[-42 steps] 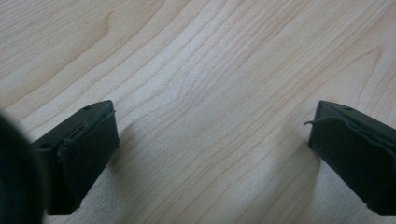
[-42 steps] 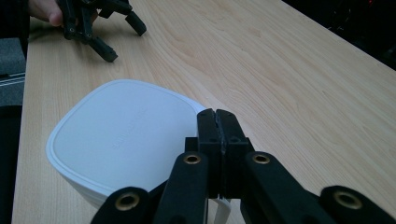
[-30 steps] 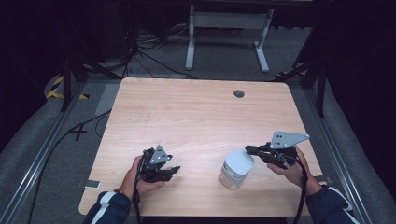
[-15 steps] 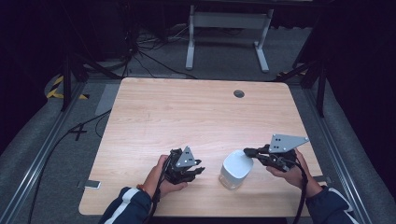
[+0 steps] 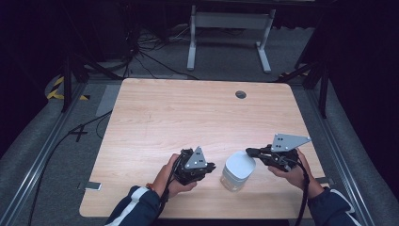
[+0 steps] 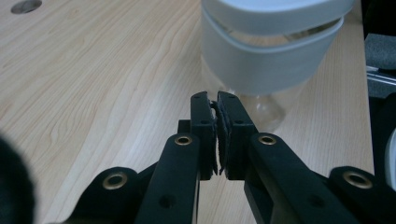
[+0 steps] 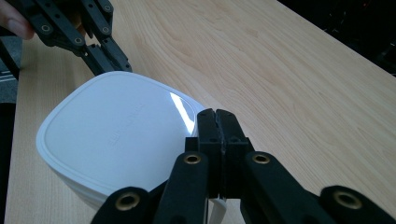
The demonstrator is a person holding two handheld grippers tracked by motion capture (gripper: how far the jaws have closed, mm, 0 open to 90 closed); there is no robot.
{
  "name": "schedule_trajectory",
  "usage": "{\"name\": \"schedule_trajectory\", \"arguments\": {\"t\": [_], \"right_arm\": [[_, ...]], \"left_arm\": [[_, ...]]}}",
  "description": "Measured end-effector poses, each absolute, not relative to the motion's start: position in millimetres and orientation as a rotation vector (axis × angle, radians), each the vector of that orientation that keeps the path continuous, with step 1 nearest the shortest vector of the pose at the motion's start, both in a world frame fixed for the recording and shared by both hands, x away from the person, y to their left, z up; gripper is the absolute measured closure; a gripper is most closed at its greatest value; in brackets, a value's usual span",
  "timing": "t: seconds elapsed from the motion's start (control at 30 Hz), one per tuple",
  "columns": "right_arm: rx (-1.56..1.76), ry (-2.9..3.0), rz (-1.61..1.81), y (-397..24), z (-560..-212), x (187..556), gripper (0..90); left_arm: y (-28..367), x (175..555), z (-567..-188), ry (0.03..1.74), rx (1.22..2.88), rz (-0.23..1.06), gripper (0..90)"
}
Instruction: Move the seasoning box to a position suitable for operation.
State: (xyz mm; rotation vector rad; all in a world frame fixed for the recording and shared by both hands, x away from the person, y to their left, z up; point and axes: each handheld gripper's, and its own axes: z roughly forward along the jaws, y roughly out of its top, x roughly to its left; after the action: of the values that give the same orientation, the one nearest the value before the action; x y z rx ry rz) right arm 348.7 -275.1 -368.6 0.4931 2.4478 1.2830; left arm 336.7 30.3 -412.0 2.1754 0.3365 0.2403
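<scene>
A clear jar (image 5: 237, 172) with a white rounded-square lid (image 7: 116, 135) stands near the front edge of the wooden table (image 5: 188, 117). My left gripper (image 5: 211, 166) lies level just left of the jar and points at it. Its jaws have just been closing and now stand shut with nothing between them (image 6: 215, 100), a short way from the jar's side (image 6: 268, 56). My right gripper (image 5: 248, 151) is shut, with its tips (image 7: 216, 114) at the lid's right edge. In the right gripper view the left gripper (image 7: 112, 58) is just beyond the lid.
A round cable hole (image 5: 241, 94) sits at the table's far side. A small flat device (image 5: 92, 186) lies by the front left corner. Behind the table stand a white metal frame (image 5: 229, 21) and loose floor cables (image 5: 141, 52).
My left gripper moved right toward the jar, rose slightly, and its jaws closed from partly open to shut. The right gripper and the jar stayed in place.
</scene>
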Motion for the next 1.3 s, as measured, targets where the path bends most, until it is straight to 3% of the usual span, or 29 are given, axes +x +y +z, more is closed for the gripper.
{"name": "schedule_trajectory", "arguments": {"t": [0.93, 1.3], "right_arm": [[0.503, 2.448, 1.266, -277.6, -371.1, 351.1, 90.0], [0.493, 2.449, 1.271, -277.3, -370.0, 349.0, 90.0]], "left_arm": [[11.3, 337.5, -398.3, 0.297, 2.141, 0.236, 85.0], [4.8, 339.2, -391.4, 0.284, 2.111, 0.245, 89.8]]}}
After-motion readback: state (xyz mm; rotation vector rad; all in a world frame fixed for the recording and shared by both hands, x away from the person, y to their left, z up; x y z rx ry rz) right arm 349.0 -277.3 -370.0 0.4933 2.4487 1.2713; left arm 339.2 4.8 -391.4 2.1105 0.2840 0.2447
